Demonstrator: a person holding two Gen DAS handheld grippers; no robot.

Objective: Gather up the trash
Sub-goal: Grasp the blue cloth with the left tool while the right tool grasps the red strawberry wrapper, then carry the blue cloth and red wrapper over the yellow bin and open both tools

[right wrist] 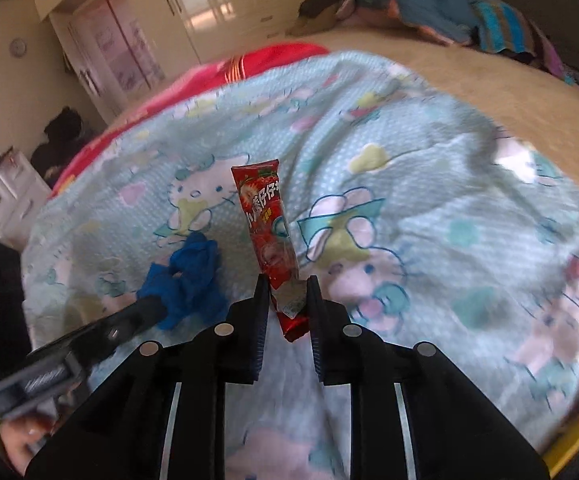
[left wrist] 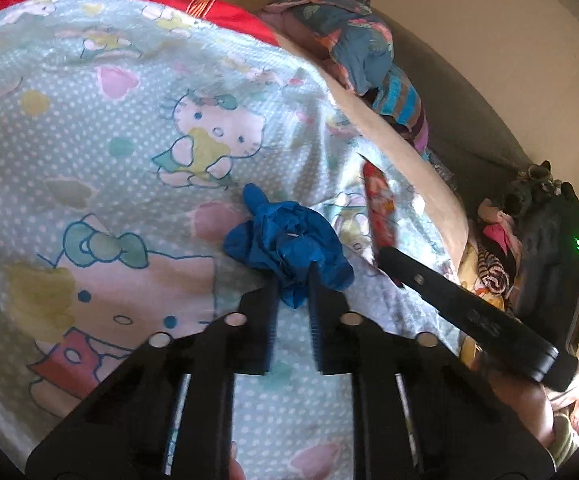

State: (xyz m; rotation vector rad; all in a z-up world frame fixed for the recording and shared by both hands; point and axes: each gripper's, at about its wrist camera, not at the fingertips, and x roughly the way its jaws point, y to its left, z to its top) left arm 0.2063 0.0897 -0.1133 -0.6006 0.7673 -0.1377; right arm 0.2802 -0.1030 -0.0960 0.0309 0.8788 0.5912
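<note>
A crumpled blue glove (left wrist: 289, 236) lies on the cartoon-cat bedsheet (left wrist: 129, 160), and my left gripper (left wrist: 294, 280) is shut on its near edge. A red snack wrapper (right wrist: 269, 216) stands upright off the sheet, its lower end pinched in my right gripper (right wrist: 287, 284), which is shut on it. In the left wrist view the red snack wrapper (left wrist: 379, 208) shows just right of the glove, with the right gripper (left wrist: 387, 254) reaching in from the lower right. In the right wrist view the blue glove (right wrist: 193, 276) sits left of the wrapper, with the left gripper (right wrist: 157, 304) on it.
A red blanket (right wrist: 193, 76) lies along the sheet's far edge. A heap of clothes (right wrist: 429, 4) sits on the beige mattress (right wrist: 489, 72) at the back right. Cream wardrobes (right wrist: 193, 4) and a white drawer unit (right wrist: 1, 196) stand beyond the bed.
</note>
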